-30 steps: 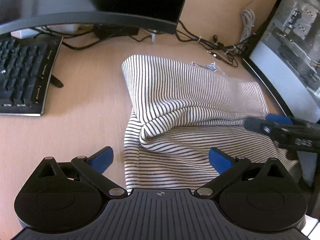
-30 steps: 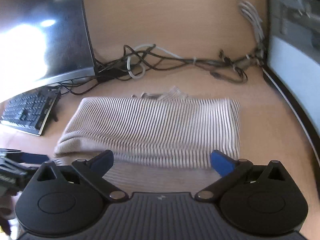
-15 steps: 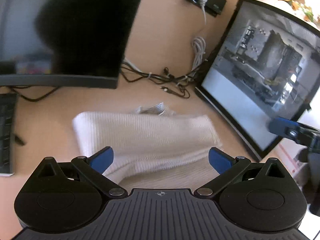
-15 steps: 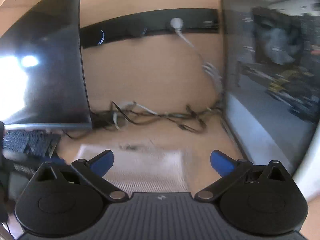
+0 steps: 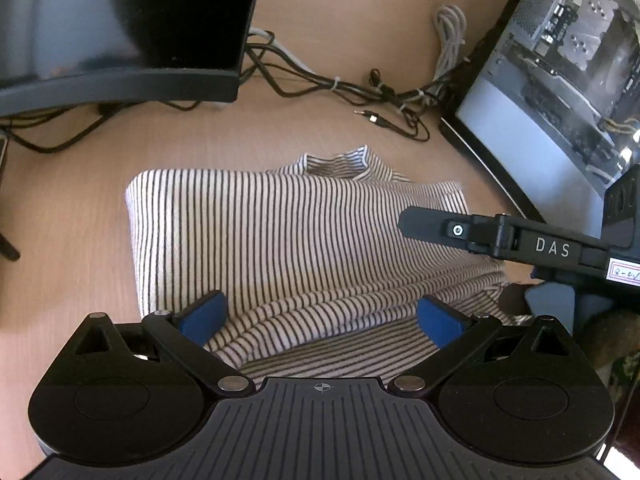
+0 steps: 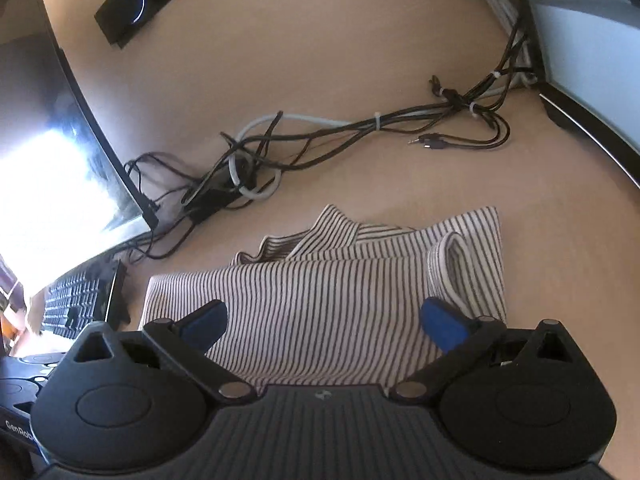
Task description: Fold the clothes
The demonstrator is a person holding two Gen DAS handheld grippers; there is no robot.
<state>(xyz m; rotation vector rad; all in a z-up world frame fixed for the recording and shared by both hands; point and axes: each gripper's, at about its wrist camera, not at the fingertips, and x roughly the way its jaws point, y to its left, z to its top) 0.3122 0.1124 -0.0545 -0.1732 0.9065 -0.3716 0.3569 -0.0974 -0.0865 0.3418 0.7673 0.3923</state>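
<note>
Striped shirt (image 5: 280,248) lies folded on the wooden surface (image 5: 72,240), right in front of both grippers and a bit below them; its long side runs left to right, across the way the fingers point; the collar (image 5: 340,160) pokes out at the far edge, and a rolled cuff (image 6: 452,268) sits near the right end; the cloth is white with thin dark lines, soft, in a few layers with a loose fold along the near edge; the left gripper (image 5: 320,320) is wide open with nothing in it, over the near edge; the right gripper (image 6: 322,320) is wide open and empty too, over the right half; I think both are about as near; far off are cables (image 6: 360,128), two monitors (image 5: 120,20) and a keyboard (image 6: 80,300).
</note>
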